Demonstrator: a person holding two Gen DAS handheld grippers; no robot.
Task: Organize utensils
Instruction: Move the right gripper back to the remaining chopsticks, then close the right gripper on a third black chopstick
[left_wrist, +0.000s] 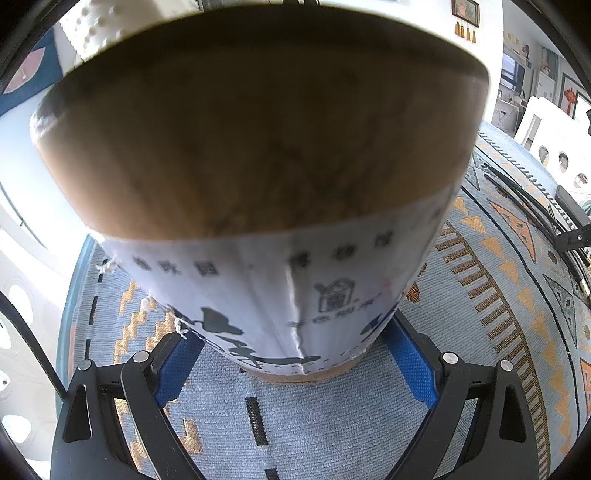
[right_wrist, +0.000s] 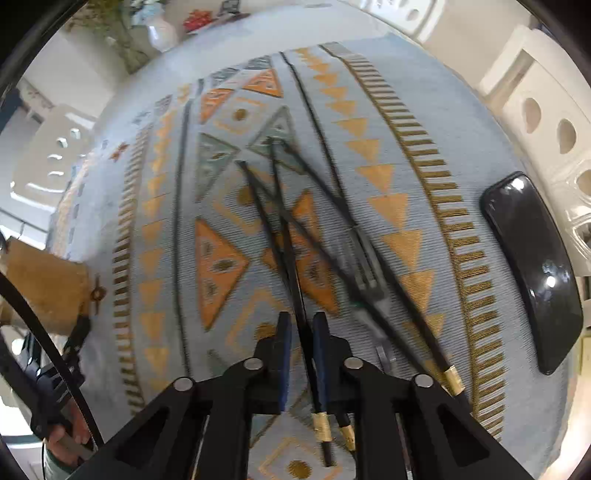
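A wooden cylindrical utensil holder (left_wrist: 258, 140) with a white printed label fills the left wrist view and stands on the patterned tablecloth (left_wrist: 480, 295). My left gripper (left_wrist: 291, 339) is shut on its lower part, a blue pad against each side. In the right wrist view several black chopsticks (right_wrist: 325, 206) with gold bands lie crossed on the cloth beside a grey fork (right_wrist: 365, 266). My right gripper (right_wrist: 301, 321) points steeply down and is shut on one chopstick (right_wrist: 295, 258), which runs between the blue pads. A second gold-banded end (right_wrist: 347, 432) lies just under the gripper.
A glossy black oblong object (right_wrist: 532, 269) lies near the table's right edge. The holder (right_wrist: 40, 284) and a hand (right_wrist: 62, 439) on the left gripper show at the left of the right wrist view. White chairs (right_wrist: 554, 129) stand around the table.
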